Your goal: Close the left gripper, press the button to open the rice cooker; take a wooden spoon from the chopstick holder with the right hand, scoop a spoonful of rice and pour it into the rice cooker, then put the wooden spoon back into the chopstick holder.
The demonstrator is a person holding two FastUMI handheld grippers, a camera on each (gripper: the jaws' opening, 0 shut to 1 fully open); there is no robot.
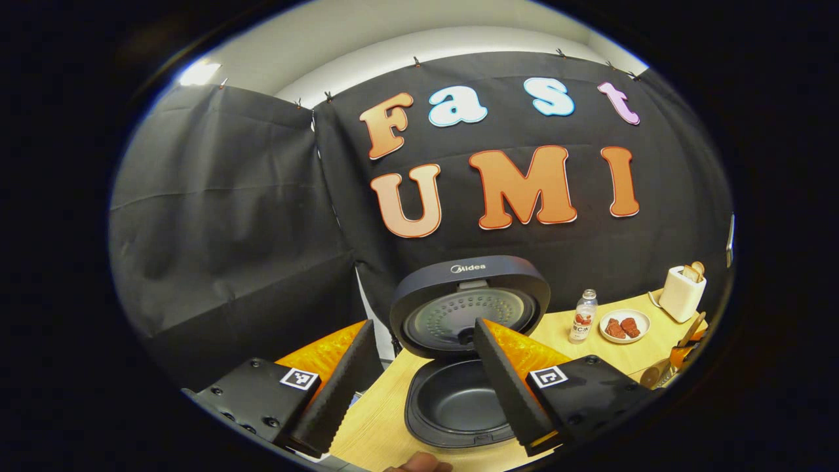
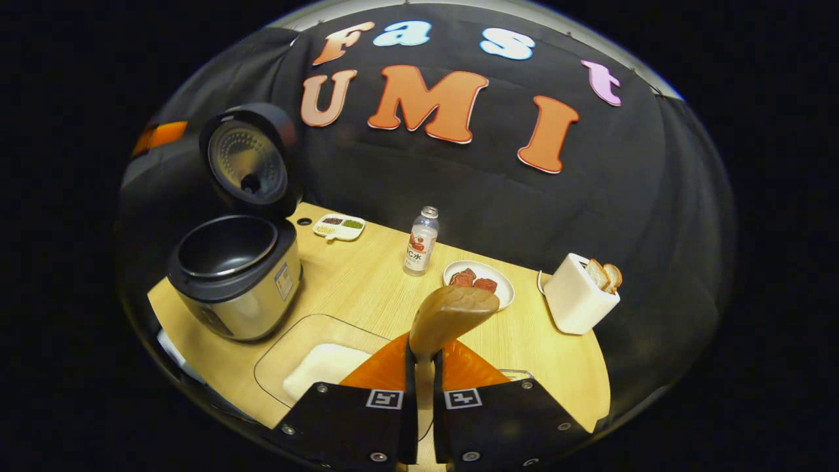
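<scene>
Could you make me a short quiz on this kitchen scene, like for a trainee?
1. True or false: the rice cooker has its lid raised.
2. What does the right gripper hold?
A. bottle
B. wooden spoon
C. toaster
3. Fill in: the left gripper is ____.

Key:
1. True; the inner pot looks empty.
2. B, the wooden spoon, with its bowl above the table.
3. Open, hanging over the cooker.
</scene>
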